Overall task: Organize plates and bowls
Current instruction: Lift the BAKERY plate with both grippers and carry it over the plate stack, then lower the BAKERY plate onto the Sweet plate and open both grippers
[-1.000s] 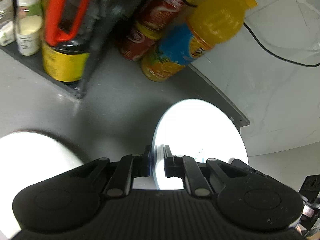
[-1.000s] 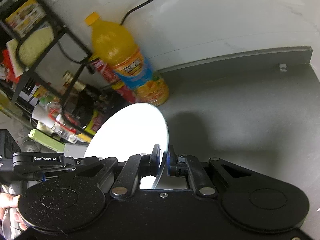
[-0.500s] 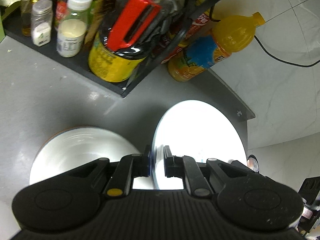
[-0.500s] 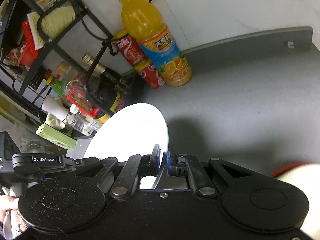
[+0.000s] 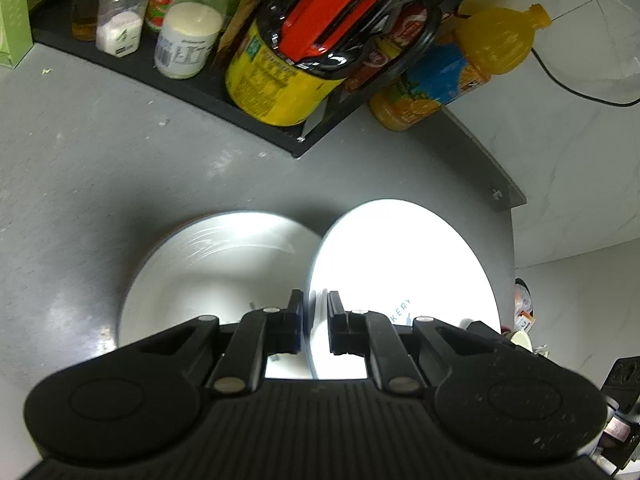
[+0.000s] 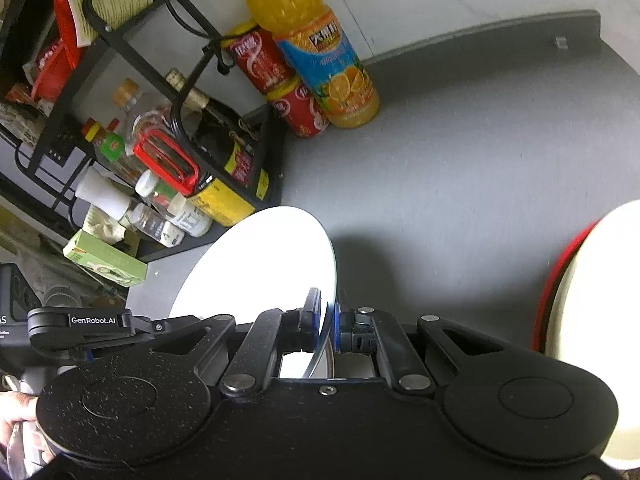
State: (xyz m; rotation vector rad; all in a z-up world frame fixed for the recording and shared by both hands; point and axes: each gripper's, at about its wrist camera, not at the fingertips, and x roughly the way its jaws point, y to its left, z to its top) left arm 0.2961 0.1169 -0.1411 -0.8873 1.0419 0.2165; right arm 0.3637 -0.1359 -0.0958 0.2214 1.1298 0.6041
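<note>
A flat white plate [image 5: 400,276] hangs tilted above the grey counter, gripped at opposite edges by both grippers. My left gripper [image 5: 314,322] is shut on its near rim, and the plate spreads to the right of the fingers. My right gripper [image 6: 328,322] is shut on the plate [image 6: 260,268], which extends to the left. A wide white bowl [image 5: 216,264] sits on the counter under the left gripper, partly hidden by the plate. A cream bowl with a red outside [image 6: 592,280] lies at the right edge of the right wrist view.
A black wire rack [image 5: 256,120] with jars, bottles and a yellow tin [image 5: 276,80] stands at the back left. An orange juice bottle [image 6: 316,48] and red cans [image 6: 260,60] stand by the wall. The counter's edge [image 5: 508,196] is on the right. A hand [image 6: 16,416] holds the left gripper.
Both grippers carried the plate sideways along the counter. The white bowl slid from the left edge to under the left gripper, and the red-sided bowl entered the right wrist view.
</note>
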